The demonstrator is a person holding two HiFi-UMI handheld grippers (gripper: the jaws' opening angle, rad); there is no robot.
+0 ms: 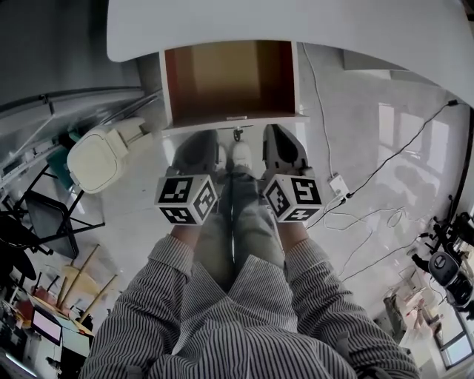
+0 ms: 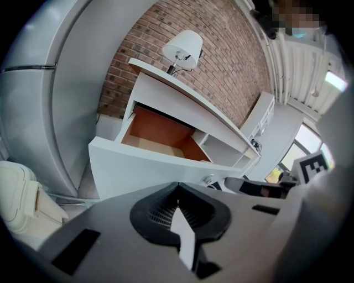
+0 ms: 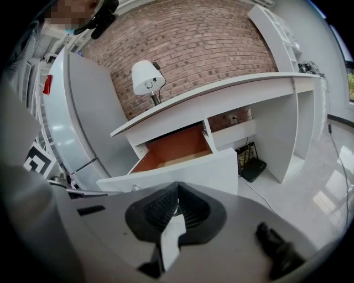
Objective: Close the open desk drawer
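Bright even daylight, floor glare, strong fisheye warp, dark vignetted corners.

Red brick wall (image 3: 188, 44), white lamp (image 3: 144, 76), pale glossy floor (image 1: 370, 141) with trailing cables (image 1: 400, 152)

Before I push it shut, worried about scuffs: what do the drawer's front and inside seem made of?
Drawer front: smooth white board, likely painted or laminated; even matte surface, no grain.
Drawer inside: reddish-brown panels, probably wood veneer or laminate; uniform warm colour, grain unclear.

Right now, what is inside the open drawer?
The white desk drawer shows only its bare orange-brown wooden inside. Its back end is hidden under the white desktop.
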